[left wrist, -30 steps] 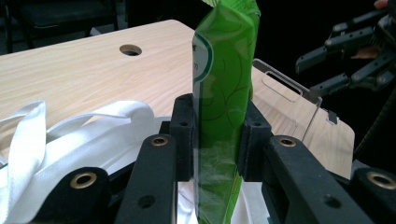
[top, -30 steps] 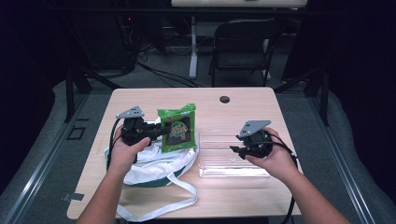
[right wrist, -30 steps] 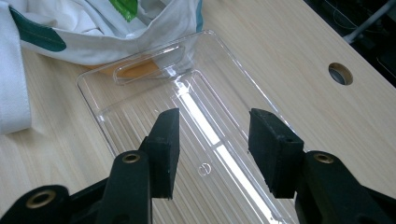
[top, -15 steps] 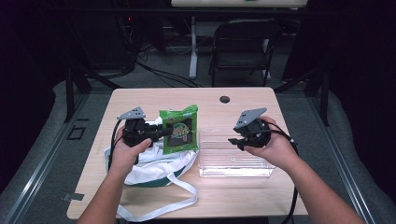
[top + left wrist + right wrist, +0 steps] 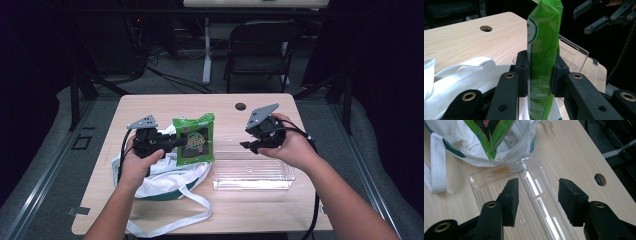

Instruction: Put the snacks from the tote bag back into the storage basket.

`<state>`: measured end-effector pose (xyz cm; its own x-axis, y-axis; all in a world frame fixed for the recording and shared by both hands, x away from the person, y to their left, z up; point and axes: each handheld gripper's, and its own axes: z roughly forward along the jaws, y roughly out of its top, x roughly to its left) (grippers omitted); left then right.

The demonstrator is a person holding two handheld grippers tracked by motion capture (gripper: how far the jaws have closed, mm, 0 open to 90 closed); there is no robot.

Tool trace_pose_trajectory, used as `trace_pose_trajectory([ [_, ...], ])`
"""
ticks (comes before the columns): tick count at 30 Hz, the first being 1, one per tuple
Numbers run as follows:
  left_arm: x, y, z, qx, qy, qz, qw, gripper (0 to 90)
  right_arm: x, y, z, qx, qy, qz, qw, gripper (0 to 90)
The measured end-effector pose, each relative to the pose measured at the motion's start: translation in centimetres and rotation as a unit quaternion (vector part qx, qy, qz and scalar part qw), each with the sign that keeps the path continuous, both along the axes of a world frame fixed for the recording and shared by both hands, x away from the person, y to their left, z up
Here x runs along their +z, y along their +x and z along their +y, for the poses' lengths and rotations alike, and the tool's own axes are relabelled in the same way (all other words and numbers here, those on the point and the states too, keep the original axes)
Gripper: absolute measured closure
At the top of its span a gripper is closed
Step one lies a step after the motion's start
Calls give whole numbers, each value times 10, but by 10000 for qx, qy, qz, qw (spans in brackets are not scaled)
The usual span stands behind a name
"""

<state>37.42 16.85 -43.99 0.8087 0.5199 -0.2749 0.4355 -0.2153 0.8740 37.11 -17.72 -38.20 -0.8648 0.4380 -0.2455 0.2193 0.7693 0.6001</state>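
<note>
The glossy green foil snack packet [image 5: 194, 139] hangs upright in the air near the middle of the tabletop, above the crumpled white cloth tote bag with dark green trim [image 5: 165, 177] and just at the 9 o'clock end of the clear rectangular plastic tray [image 5: 253, 174]. The left tool [image 5: 540, 72] is clamped on the packet's lower half, one black pad on each face, and the foil dents slightly between them. In the right gripper view the packet's bottom corner [image 5: 489, 155] sits over the bag's mouth, close to the tray's near rim [image 5: 499, 171].

The step in hand looks like moving the packet from bag to tray. To do it well, I would keep the packet clear of the bag's fabric, carry it toward 3 o'clock until its whole length is over the tray floor, then lower it flat before easing the grip, since a tall thin packet let go upright would likely tip over the low wall.

The right tool [image 5: 537, 195] holds nothing: its jaws stand apart and have just been opening, hovering over the tray's 3 o'clock half. It may need to pull back toward 3 o'clock to give room.

The pale wooden tabletop [image 5: 150, 107] is bare from 10 to 2 o'clock apart from a round cable hole [image 5: 240, 106]. The bag's long strap [image 5: 195, 210] trails toward the 6 o'clock edge, and the tray lies nearer that edge than the far one.
</note>
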Motion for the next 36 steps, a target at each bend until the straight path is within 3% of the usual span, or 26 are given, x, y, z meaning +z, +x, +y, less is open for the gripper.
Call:
trace_pose_trajectory([
  [11,-3,-3,-13,-212,-22,23,9998,729,21,1,19,506,-219,-87,9984,426],
  [25,-2,-9,-23,-360,79,-59,9993,729,39,2,44,842,-471,-129,9953,399],
  [36,-4,-11,-32,-424,161,-78,9989,729,42,5,55,940,-605,-210,9935,379],
])
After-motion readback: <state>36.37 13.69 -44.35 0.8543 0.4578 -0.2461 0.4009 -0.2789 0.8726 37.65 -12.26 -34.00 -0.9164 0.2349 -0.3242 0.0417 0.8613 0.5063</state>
